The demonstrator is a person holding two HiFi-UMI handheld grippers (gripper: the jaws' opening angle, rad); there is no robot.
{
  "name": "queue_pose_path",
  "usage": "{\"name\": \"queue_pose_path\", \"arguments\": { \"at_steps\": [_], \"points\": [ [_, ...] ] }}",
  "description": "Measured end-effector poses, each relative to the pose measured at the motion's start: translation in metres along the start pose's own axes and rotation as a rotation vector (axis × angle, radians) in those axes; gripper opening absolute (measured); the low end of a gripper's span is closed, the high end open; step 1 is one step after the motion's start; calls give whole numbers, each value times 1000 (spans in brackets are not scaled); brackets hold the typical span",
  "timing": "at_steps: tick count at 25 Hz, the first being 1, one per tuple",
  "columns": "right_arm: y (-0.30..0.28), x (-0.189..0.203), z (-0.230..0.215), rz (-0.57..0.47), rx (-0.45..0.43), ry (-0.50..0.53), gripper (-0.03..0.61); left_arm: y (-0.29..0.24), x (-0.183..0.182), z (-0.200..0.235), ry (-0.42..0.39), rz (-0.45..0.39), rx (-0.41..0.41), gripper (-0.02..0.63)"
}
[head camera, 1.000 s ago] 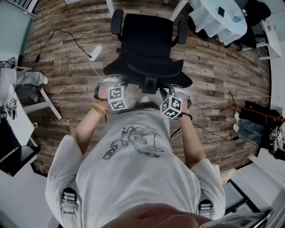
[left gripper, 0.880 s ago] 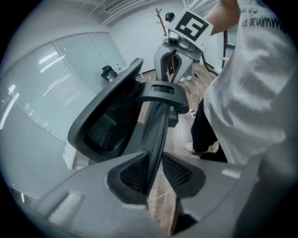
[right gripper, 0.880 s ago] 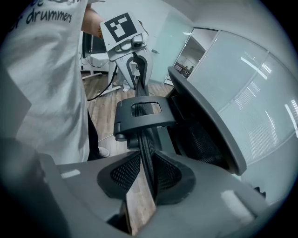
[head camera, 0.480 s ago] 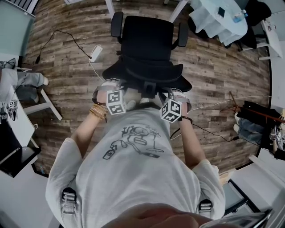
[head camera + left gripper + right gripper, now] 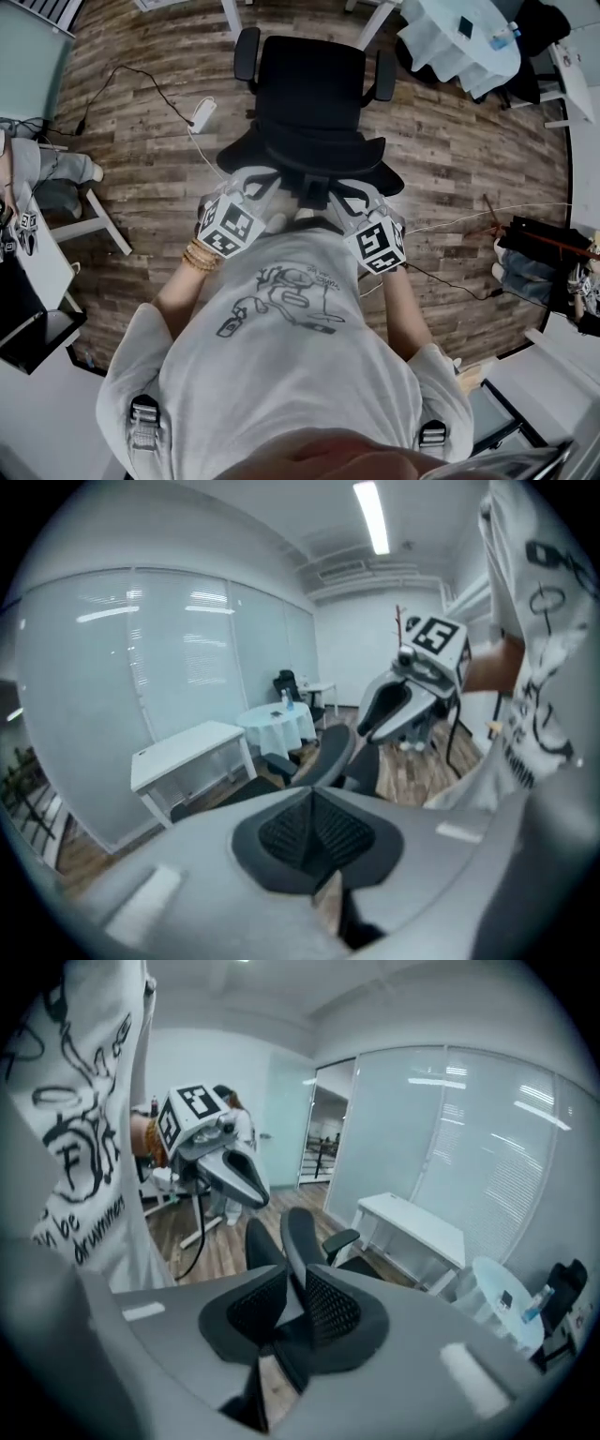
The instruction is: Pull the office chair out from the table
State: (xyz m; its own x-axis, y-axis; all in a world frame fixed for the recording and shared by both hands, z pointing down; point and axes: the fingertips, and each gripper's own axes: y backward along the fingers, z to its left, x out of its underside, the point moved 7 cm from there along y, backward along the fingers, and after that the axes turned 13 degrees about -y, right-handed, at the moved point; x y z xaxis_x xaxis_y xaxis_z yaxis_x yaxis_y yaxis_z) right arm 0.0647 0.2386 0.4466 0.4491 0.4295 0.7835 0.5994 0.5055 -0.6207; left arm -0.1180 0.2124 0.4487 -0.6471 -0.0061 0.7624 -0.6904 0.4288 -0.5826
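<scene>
Below the head cam, office chair (image 5: pixel 309 103) stands on wood floor (image 5: pixel 141 159), backrest toward person; left gripper (image 5: pixel 255 187) & right gripper (image 5: pixel 361 199) near it. Left gripper view: fingers (image 5: pixel 286 833) closed, empty. Right gripper view: fingers (image 5: pixel 332 1307) closing, nothing btwn; chair near white bench (image 5: pixel 412 1227).

Bright, even indoor light fills all 3 views, with no hard shadows on the wood floor (image 5: pixel 141 197). A ceiling strip light (image 5: pixel 372 517) glows white in the left gripper view, and the frosted glass wall (image 5: pixel 169 658) carries pale streaks of reflected lamps. Both gripper views are heavily fisheyed, with black corners and a soft, out-of-focus foreground. The head view bends the floorboards round its edges. The black office chair (image 5: pixel 309 84) shows little surface detail.
</scene>
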Motion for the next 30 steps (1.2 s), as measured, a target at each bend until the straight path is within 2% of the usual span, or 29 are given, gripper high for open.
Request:
{"name": "queue_pose_path", "arguments": {
  "at_steps": [3, 8, 11, 14, 19, 30],
  "points": [
    [16, -35, 5, -143, -2, -104, 53, 20, -31, 10, 122, -154, -56, 5],
    [43, -79, 16, -388, -40, -277, 33, 51, -75, 13, 255, -400, -98, 5],
    [59, -100, 25, -491, -43, -328, 12, 66, -93, 11, 288, -496, -106, 3],
    [71, -115, 41, -554, -49, -333, 8, 78, -108, 7, 289, -566, -119, 3],
    [77, -125, 57, -579, -31, -312, 6, 91, -112, 3, 316, -611, -134, 3],
    [78, -131, 67, -578, -22, -304, 6, 98, -108, 3, 303, -603, -126, 3]
  ]
}}
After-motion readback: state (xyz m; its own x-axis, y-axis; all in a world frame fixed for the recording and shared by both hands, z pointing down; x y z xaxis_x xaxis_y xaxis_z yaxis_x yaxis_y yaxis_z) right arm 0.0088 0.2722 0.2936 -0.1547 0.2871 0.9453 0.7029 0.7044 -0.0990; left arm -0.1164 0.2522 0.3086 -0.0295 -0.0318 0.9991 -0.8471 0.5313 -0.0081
